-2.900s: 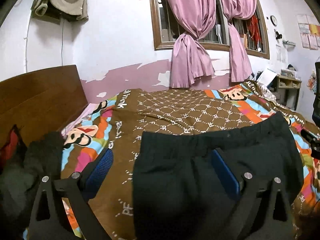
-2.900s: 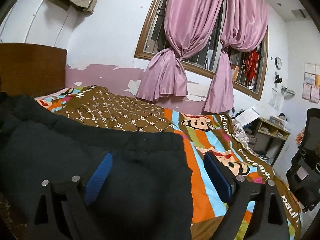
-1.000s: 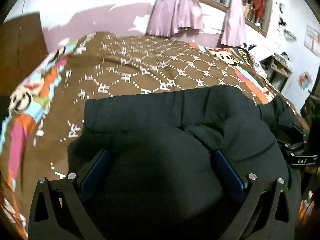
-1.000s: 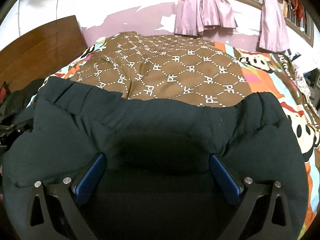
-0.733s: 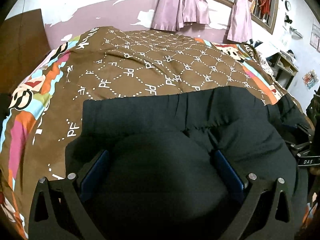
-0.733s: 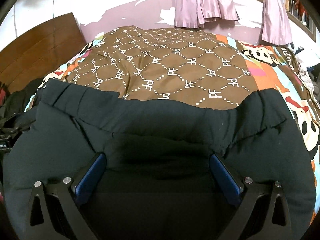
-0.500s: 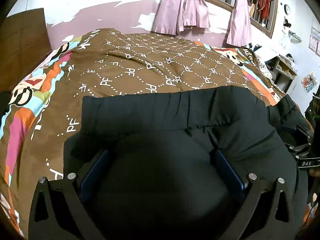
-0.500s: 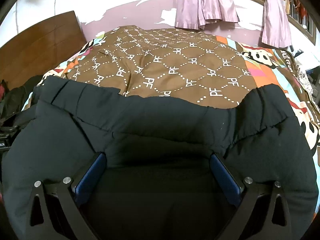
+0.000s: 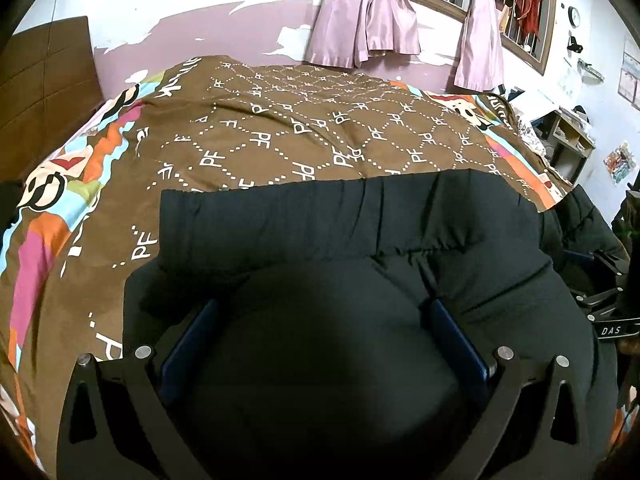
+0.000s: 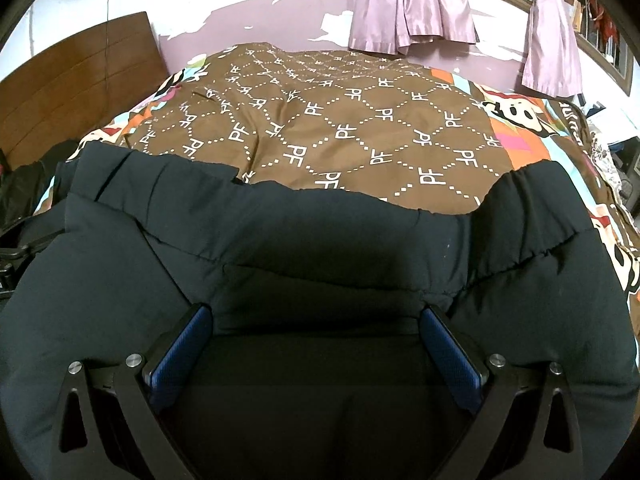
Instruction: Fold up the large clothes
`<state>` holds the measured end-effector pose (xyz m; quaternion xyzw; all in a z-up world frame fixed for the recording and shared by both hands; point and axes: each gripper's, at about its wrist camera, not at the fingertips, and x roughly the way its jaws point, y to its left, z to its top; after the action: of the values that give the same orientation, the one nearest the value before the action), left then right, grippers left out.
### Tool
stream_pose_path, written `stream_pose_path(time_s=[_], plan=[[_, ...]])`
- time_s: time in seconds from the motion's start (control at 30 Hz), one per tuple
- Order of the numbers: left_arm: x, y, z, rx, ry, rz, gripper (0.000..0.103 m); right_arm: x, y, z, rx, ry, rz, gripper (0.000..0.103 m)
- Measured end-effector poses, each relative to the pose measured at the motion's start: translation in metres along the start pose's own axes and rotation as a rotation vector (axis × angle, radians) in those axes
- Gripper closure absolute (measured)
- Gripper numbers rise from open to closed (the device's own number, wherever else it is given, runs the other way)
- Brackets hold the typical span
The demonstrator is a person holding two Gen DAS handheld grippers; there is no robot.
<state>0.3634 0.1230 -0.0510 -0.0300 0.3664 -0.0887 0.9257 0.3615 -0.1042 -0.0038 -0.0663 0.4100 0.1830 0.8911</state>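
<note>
Here the bed [image 9: 320, 128], under a brown quilted cover with dotted diamonds and cartoon borders, carries the black trousers [image 9: 340, 232], soft matte cloth with a gathered elastic waistband. The left claw [image 9: 320, 328] stands wide open, fabric bulging between its blue ribbed pads. The right claw [image 10: 316, 336] is equally spread over a flatter fold, seemingly pressing rather than pinching.

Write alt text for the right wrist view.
Dark trousers fill the foreground, bunched between the right gripper's wide-spread blue fingers. Beyond lie a brown patterned quilt, a wooden headboard and pink curtains.
</note>
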Motion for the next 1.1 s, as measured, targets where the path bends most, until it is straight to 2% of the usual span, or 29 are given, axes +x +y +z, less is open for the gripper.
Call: stream_pose_path(time_s=[0.47, 0.53, 0.73, 0.97, 1.1], plan=[[0.000, -0.001, -0.006, 0.008, -0.030, 0.006, 0.001, -0.006, 0.003, -0.009, -0.001, -0.045, -0.023, 0.000], [-0.001, 0.000, -0.006, 0.007, -0.032, -0.004, 0.001, -0.007, 0.003, -0.009, -0.004, -0.048, -0.025, 0.000], [-0.026, 0.009, -0.007, -0.027, -0.074, -0.054, 0.001, -0.029, -0.005, -0.016, 0.002, -0.129, 0.018, 0.000], [-0.070, 0.031, -0.016, -0.036, -0.124, -0.011, 0.001, -0.080, -0.029, -0.031, -0.031, -0.242, -0.087, 0.000], [-0.085, 0.050, -0.029, -0.043, -0.122, 0.017, 0.001, -0.099, -0.060, -0.046, -0.027, -0.228, -0.163, 0.000]])
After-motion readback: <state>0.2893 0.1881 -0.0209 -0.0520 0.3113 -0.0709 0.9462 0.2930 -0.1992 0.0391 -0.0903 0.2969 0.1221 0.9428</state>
